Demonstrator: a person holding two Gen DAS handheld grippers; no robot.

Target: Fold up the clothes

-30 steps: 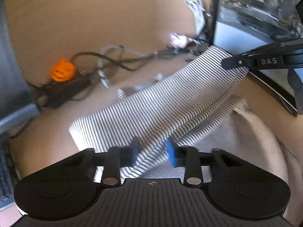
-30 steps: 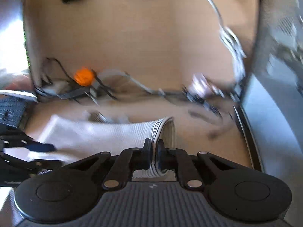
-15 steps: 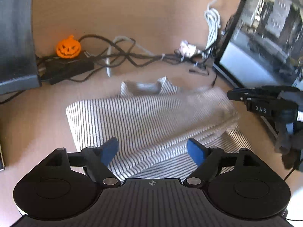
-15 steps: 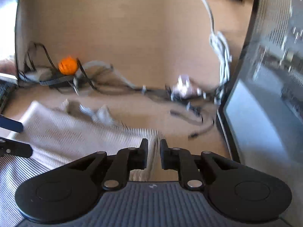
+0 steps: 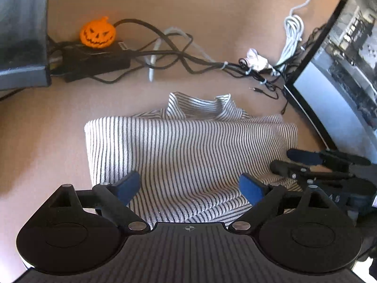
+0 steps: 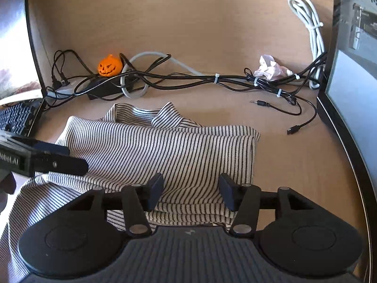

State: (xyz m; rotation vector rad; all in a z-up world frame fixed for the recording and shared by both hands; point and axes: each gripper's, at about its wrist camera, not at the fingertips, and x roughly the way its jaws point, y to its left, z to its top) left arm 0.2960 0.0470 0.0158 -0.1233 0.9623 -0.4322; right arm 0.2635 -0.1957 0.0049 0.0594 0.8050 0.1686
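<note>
Both grippers have just let go of the shirt [image 5: 188, 151]. A second ago the right gripper [image 6: 190, 188] pinched a folded edge of the striped cloth and the left gripper [image 5: 188, 186] had the cloth between nearly closed jaws, with the fabric lifted and carried across. Now the fold lies flat on the desk [image 6: 188, 23]. The left jaws stand wide and are still opening, with cloth below them but nothing pressed by the pads. The right jaws are about half apart and opening, also over the cloth and gripping nothing.

This reads as one fold completed: the lower part of the shirt is laid over the upper part, its edges stacked in layers at the near side, and the collar [image 6: 146, 115] peeks out at the far edge of the bundle. The shirt sits in the middle of the desk, nearer the front edge, between the keyboard [image 6: 16, 118] at the left edge and the monitor [image 6: 348, 94] at the right. Some cloth trails off toward the front left corner, so a further fold or a tidy-up probably remains.

No containers are in view. Along the back edge lie only cables [image 6: 188, 80], a pumpkin [image 6: 110, 65] and a crumpled tissue [image 6: 271, 68].
</note>
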